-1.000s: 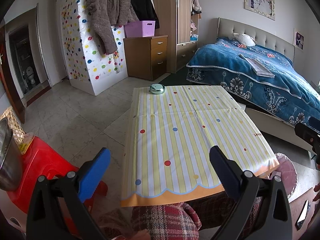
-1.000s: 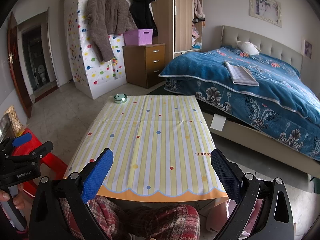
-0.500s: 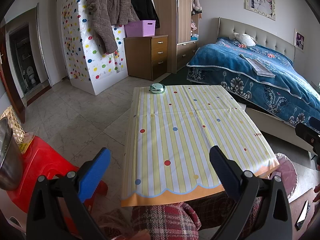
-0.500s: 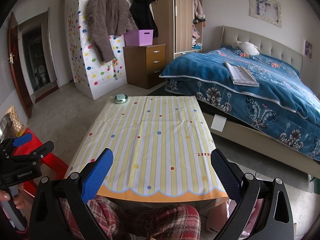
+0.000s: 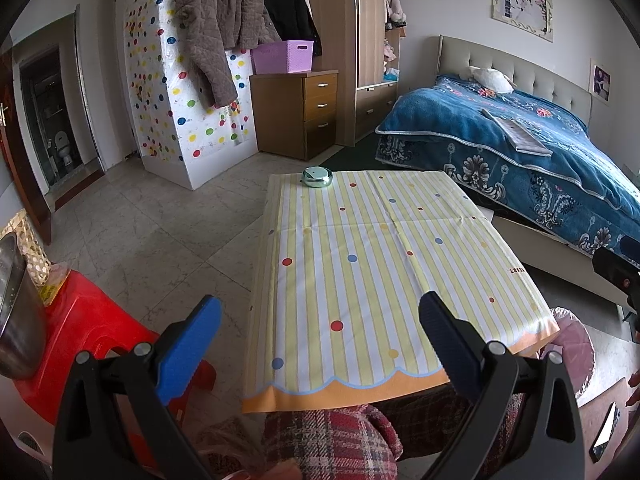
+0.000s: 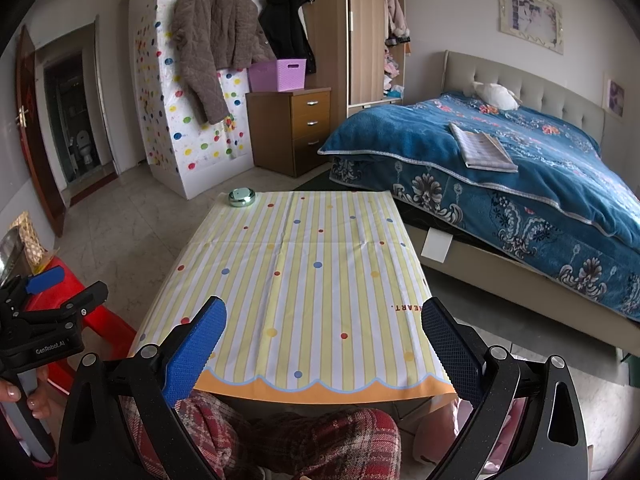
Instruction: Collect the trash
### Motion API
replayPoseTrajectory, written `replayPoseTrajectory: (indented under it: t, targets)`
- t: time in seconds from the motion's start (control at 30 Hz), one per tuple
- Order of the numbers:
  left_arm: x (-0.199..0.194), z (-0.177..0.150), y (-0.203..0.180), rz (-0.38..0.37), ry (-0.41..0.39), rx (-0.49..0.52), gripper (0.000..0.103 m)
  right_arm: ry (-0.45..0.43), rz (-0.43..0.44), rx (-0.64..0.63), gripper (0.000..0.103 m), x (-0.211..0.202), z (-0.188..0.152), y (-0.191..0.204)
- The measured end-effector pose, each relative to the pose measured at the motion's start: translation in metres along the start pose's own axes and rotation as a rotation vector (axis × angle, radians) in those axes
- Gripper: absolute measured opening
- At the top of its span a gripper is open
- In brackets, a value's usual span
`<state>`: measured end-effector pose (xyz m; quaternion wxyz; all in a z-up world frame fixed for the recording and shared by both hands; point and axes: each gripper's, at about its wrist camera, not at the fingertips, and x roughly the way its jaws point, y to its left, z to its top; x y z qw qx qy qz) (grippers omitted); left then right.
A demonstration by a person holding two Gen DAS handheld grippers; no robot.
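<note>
Through the left view, I am holding my left hand-held gripper spread and empty over the bench's near edge, ready to reach; no trash is showing ahead, only a small round tin far beyond. Through the right view, I am keeping my right hand-held gripper equally spread above the same edge, tin far ahead-left.

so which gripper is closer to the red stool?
Left. The left gripper is next to the red stool at the table's left edge; the right gripper is across the table from it.
</note>
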<state>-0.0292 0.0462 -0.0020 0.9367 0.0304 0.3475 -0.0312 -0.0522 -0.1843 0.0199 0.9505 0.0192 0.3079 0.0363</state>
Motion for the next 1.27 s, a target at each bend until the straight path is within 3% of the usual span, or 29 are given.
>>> replayPoseTrajectory:
  t: [0.93, 1.1, 1.27]
  targets:
    - [0.004, -0.002, -0.004, 0.008, -0.013, 0.015, 0.096, 0.013, 0.012, 0.009, 0.097, 0.003, -0.001, -0.005]
    - [0.023, -0.002, -0.008, -0.024, 0.025, -0.002, 0.096, 0.033, 0.018, 0.005, 0.097, 0.010, -0.006, -0.016]
    - [0.043, -0.006, -0.025, -0.055, 0.021, -0.010, 0.096, 0.049, -0.008, 0.033, 0.097, 0.020, -0.034, -0.054]
